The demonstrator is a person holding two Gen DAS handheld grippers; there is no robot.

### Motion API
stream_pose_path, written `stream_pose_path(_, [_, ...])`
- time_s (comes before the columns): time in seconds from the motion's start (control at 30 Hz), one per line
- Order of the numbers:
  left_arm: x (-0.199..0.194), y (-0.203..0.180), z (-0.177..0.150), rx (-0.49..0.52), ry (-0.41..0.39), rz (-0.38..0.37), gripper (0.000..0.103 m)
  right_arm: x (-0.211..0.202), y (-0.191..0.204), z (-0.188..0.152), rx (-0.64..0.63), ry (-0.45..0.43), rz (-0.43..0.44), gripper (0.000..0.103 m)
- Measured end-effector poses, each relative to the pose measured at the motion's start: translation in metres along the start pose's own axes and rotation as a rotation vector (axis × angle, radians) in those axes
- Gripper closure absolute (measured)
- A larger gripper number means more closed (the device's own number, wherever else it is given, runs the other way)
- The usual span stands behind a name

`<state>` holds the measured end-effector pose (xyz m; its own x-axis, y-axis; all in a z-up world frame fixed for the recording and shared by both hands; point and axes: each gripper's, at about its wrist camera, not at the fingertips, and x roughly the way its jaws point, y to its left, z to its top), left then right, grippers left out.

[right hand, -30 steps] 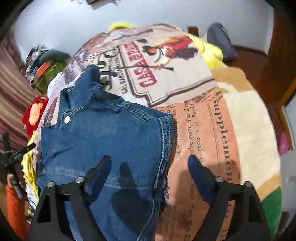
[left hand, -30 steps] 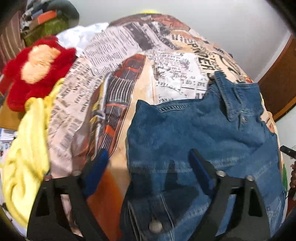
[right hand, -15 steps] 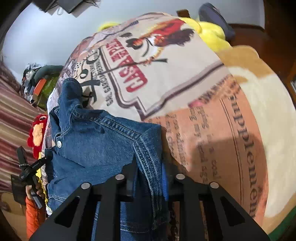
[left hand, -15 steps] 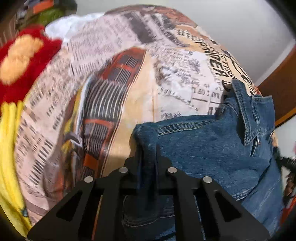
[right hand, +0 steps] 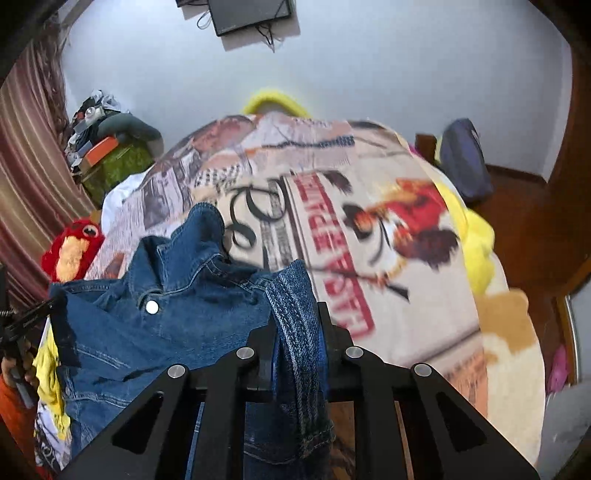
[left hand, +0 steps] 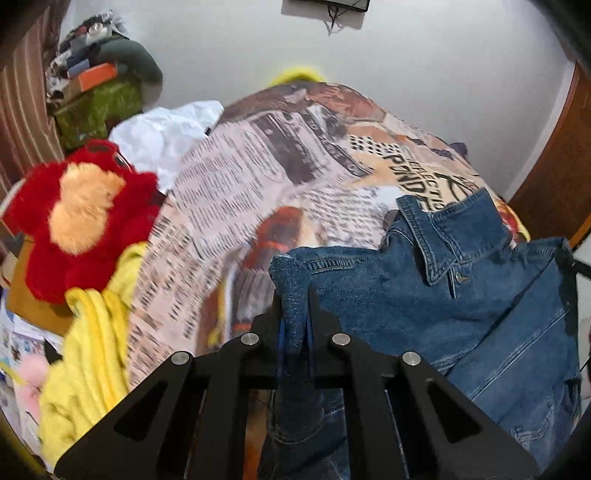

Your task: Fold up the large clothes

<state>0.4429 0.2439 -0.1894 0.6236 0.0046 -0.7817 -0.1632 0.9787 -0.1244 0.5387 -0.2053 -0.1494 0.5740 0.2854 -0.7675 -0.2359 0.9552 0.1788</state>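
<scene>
Denim jacket [left hand: 424,295], dark blue with lighter stitching, is held up over the bed by its two shoulder corners, and its lower part hangs down below both cameras. The collar [left hand: 439,236] stands up in the middle between the two held corners, and one metal snap button [right hand: 151,306] shows on the front below it in the right wrist view. The left gripper [left hand: 295,325] has its black fingers pressed together on a bunched fold of the denim at the left corner of the jacket. The right gripper [right hand: 297,332] is closed in the same way on the thick seamed edge at the other corner, with the cloth passing between the fingers and falling down behind them. Under and behind the jacket lies the blanket [left hand: 258,177], printed with newspaper text, pictures and large red letters, which covers the bed. At its left side a yellow cloth [left hand: 88,343] is bunched up, and beside it sits a red plush toy [left hand: 77,214] with a pale orange face. Farther back a white cloth [left hand: 166,136] lies near a green box [left hand: 96,107] with a pile of mixed things on top. A dark flat screen [right hand: 251,13] hangs on the pale wall, with cables under it.
</scene>
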Motion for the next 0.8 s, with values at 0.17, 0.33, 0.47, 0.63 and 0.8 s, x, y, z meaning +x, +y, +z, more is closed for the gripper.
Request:
stream_pose_path(0.17, [0.026, 0.018, 0.005, -0.024, 0.034, 0.054, 0.095, 0.033, 0.003, 0.013, 0.016, 0.026, -0.043, 0.09])
stream_pose_path(0.33, [0.061, 0.027, -0.005, -0.049, 0.086, 0.063, 0.094, 0.076, -0.009, -0.003, -0.009, 0.094, -0.11, 0.089])
stream_pose_path(0.47, [0.083, 0.025, -0.012, -0.026, 0.116, 0.101, 0.091, 0.096, -0.02, -0.016, -0.017, 0.13, -0.116, 0.089])
stream_pose_path(0.63, [0.096, 0.024, -0.018, -0.013, 0.13, 0.129, 0.085, 0.1, -0.021, -0.02, -0.042, 0.142, -0.152, 0.072])
stream_pose_path(0.8, [0.094, 0.025, -0.018, -0.005, 0.132, 0.14, 0.078, 0.093, -0.018, -0.027, -0.137, 0.11, -0.286, 0.035])
